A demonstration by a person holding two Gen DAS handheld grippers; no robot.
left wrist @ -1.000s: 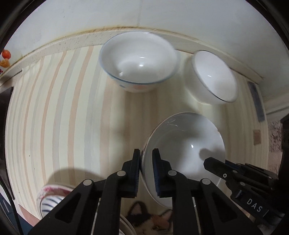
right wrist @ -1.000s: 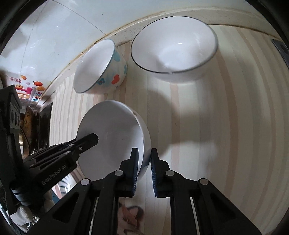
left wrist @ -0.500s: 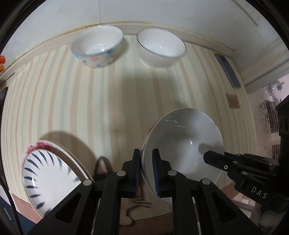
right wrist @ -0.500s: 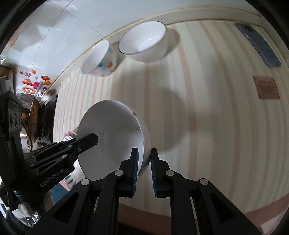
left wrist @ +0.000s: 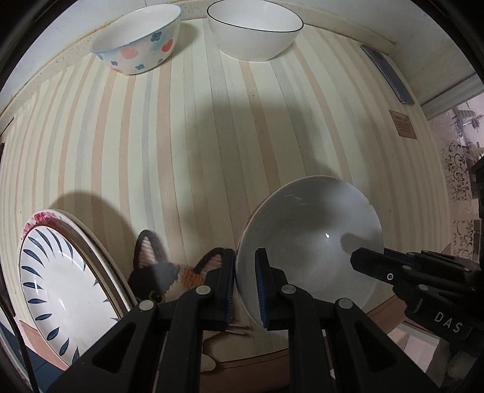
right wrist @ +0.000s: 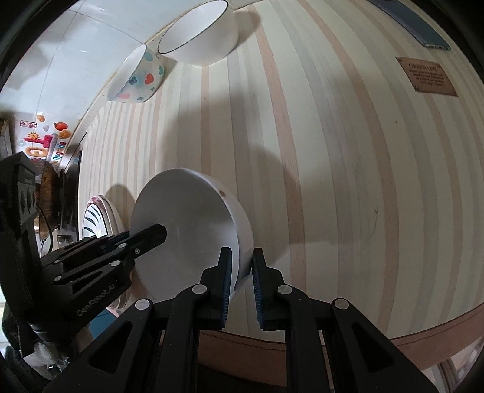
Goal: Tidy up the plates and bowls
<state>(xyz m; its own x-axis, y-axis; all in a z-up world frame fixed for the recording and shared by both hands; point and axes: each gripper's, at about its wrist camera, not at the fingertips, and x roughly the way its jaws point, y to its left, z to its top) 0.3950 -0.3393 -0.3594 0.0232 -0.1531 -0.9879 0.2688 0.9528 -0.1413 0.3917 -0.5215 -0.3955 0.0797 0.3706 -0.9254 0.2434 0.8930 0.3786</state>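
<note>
Both claws clenched on one white bowl (left wrist: 308, 251): left claw (left wrist: 245, 284) on its near-left rim, right claw (right wrist: 240, 279) on the opposite rim. Over the last second the bowl has been carried back from the two far bowls (left wrist: 254, 28), now well ahead. Patterned plate (left wrist: 57, 284) sits left of left claw. Likely heading to a new spot near the table's front edge.

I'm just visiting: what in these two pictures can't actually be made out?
- Blue-leaf plate: left wrist view, lower edge cut off by the frame and the left gripper.
- Cat-face mat: same view, mostly behind the gripper.
- Brown label: right wrist view, print too small.
- White bowl: whether it touches the table, unclear.
</note>
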